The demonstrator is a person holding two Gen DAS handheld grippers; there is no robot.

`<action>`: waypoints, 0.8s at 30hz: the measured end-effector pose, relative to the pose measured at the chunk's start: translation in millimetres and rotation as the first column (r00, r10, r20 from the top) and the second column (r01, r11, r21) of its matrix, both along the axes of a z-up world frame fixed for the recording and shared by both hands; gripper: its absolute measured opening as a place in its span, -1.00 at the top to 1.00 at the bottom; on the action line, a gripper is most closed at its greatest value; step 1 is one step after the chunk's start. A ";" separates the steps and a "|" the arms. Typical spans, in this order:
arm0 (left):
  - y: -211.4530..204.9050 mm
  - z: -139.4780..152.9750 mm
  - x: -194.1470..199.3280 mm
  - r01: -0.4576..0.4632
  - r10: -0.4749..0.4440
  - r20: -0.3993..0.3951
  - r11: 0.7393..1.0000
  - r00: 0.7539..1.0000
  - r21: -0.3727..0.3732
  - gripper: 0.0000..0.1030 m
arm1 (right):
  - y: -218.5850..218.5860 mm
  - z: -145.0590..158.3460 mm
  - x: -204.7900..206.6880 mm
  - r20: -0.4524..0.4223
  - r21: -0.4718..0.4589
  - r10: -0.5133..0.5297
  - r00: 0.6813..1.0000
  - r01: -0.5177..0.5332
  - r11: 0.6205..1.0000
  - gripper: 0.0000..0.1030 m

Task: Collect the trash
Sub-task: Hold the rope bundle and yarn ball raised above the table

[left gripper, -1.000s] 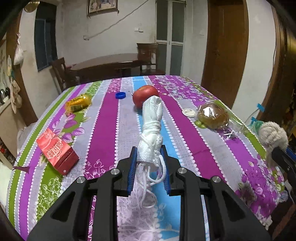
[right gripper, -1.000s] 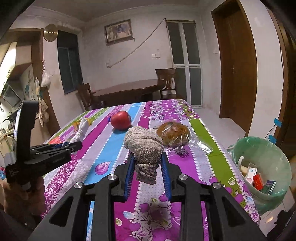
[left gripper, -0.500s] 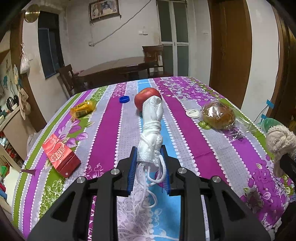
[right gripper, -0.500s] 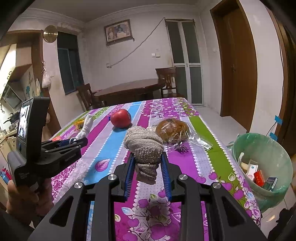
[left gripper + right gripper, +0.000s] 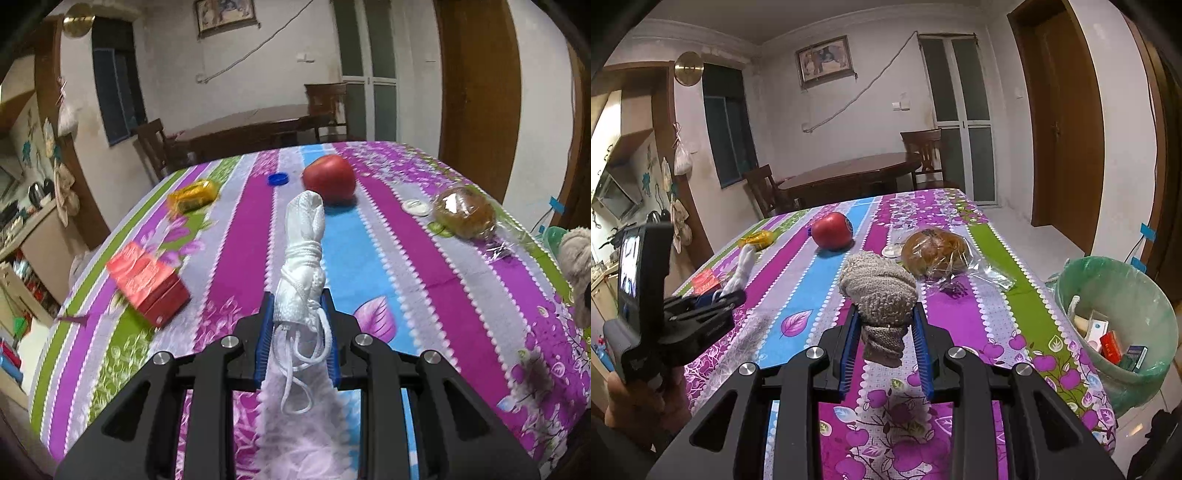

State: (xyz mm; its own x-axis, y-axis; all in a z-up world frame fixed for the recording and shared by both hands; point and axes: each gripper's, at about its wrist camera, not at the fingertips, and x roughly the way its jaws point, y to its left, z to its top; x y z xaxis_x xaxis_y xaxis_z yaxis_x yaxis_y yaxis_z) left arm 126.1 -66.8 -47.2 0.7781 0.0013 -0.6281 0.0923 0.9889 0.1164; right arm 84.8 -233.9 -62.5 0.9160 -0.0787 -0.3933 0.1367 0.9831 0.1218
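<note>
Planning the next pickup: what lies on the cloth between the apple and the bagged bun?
A small white lid lies between the apple and the bagged bun, clearest in the left wrist view.

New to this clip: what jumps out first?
Each hand-held gripper is clamped on a wad: the left on a white string-tied bundle, the right on a grey knitted ball. A red apple sits mid-table; a green bin stands right of the table.
</note>
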 end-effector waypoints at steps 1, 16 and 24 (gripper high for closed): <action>3.2 -1.0 -0.9 -0.008 0.008 -0.002 1.000 1.000 -0.001 0.55 | -0.1 -0.1 0.2 0.000 0.001 0.000 1.000 0.000 1.000 0.43; -3.0 -0.3 -6.8 -0.017 0.017 0.026 1.000 1.000 0.020 0.55 | 5.6 0.3 -0.4 0.009 -0.002 0.009 1.000 -0.009 1.000 0.43; -4.1 0.4 -7.5 -0.021 0.020 0.040 0.999 0.999 0.031 0.55 | 8.0 1.1 -1.0 0.005 -0.012 0.017 1.000 -0.016 1.000 0.43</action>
